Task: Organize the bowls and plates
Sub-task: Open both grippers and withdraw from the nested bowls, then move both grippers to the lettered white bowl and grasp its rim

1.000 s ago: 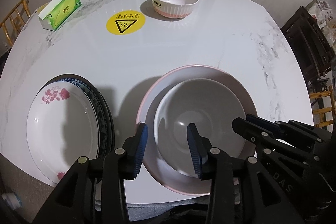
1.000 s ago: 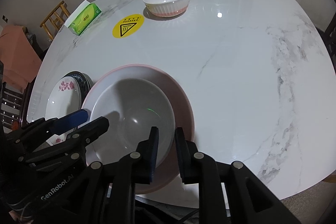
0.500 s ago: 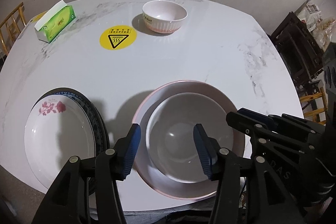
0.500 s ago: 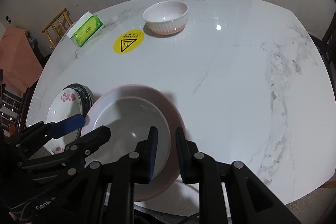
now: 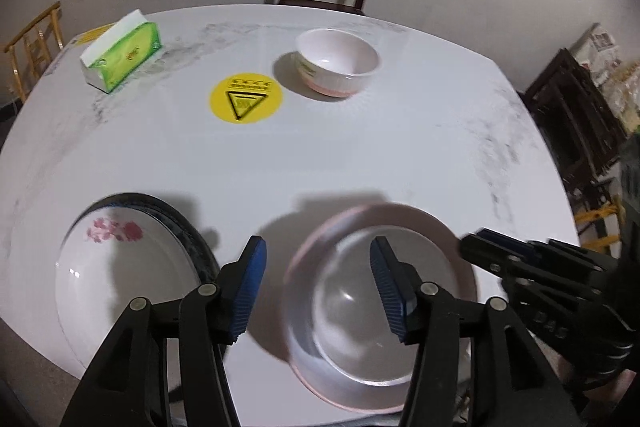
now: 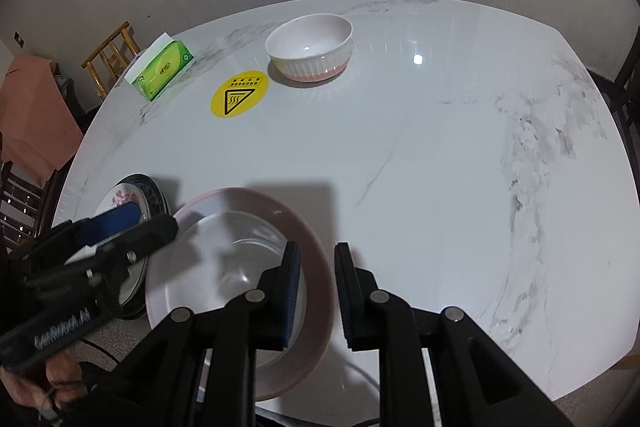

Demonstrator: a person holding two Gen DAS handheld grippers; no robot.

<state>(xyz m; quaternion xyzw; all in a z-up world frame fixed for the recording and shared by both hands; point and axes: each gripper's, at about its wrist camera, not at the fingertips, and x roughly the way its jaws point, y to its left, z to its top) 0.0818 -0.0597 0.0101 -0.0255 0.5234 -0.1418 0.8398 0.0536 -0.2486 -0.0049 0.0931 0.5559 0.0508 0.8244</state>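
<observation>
Because the grey bowl [image 5: 360, 291] already sat nested inside the pink-rimmed plate [image 5: 424, 219], the left gripper [image 5: 318, 287] stood spread above that plate's left edge with nothing between its jaws, apparently just let go. The right gripper [image 6: 318, 291] hovered over the plate's right rim, jaws nearly pressed together and holding nothing. The ribbed bowl [image 6: 310, 47] waited far beyond the plate, probably next. Left of the plate lay the flowered plate stack [image 5: 120, 267]. Only the right wrist view showed a bare hand [image 6: 36, 387] beneath the left gripper.
</observation>
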